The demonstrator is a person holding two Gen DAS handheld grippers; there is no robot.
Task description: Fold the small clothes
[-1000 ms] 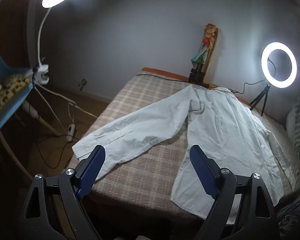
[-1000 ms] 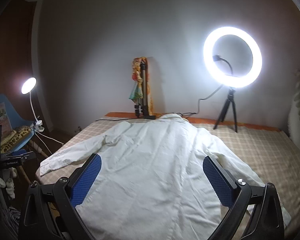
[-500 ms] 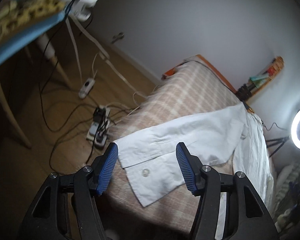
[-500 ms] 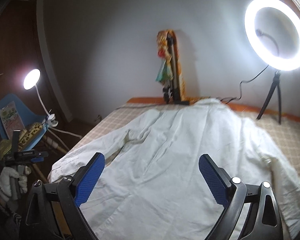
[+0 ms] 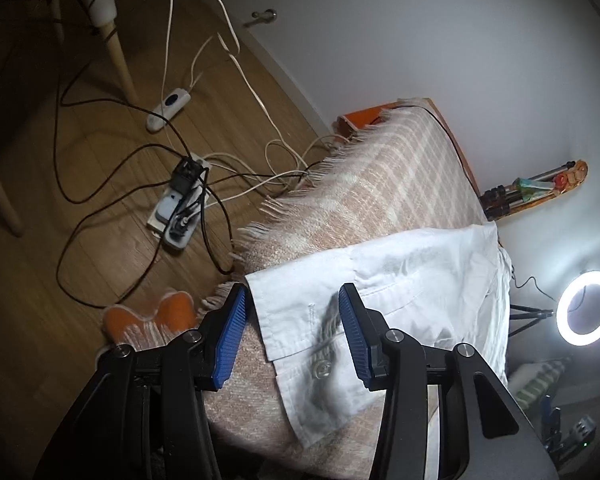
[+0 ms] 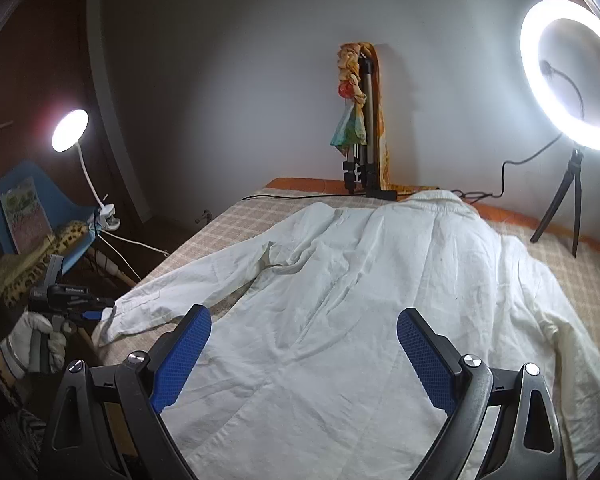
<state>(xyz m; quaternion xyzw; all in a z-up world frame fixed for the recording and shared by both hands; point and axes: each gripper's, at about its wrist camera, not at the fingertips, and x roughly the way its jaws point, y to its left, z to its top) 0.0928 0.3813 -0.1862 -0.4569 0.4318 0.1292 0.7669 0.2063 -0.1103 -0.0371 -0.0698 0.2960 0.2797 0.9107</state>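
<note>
White shirt (image 6: 360, 300) flat on bed (back up), sleeves spread.

Right gripper (image 6: 304, 356), jaws wide apart, hangs over the white shirt (image 6: 340, 300) spread flat on the checked blanket (image 6: 236, 220)

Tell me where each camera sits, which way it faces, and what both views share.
Left wrist: on the left tongs, angled down at the shirt cuff at the bed's edge; their jaws have just been closing, the cuff between them.
Right wrist: on the open right tongs, facing across the white shirt to the wall; gloved hand shows.
Shared: shirt, ring light.
</note>
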